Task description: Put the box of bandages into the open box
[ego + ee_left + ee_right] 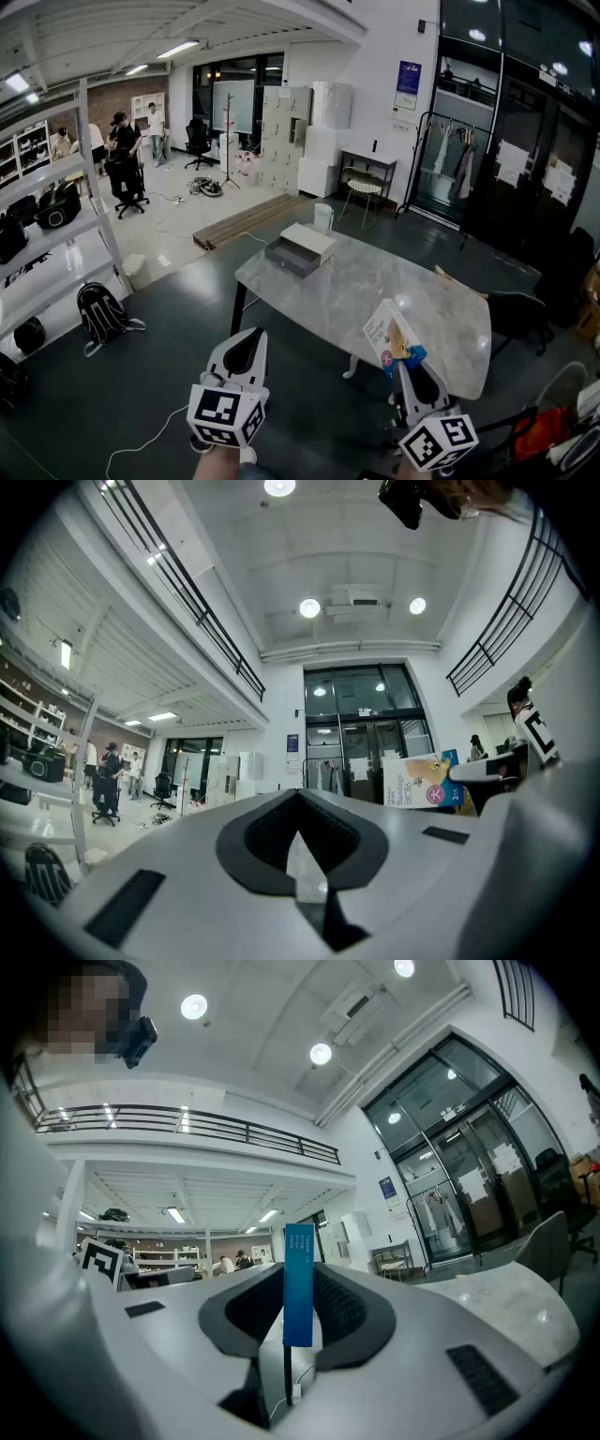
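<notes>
Two grippers, bottom of the head view, with their handles and the person's hands cut off by the frame edge. Left gripper (246, 345), lower centre-left: jaws closed on each other, nothing between them. Right gripper (404, 362), lower right: jaws clamped on one box of bandages (388, 337), whose lower end is hidden between them. The box is held in the air, seen against the near edge of the worktop (366, 281), long axis rising toward the upper left, printed face to the camera. The right gripper view shows only its narrow blue edge, upright. One marble worktop, centre of frame. One open box (298, 249), grey and white, at the worktop's far left corner, well apart from the bandages; its inside is too small to make out. One shelving unit (56, 234), left edge, partly cut off. Several people (122, 141), upper left, too small to make out clearly.
</notes>
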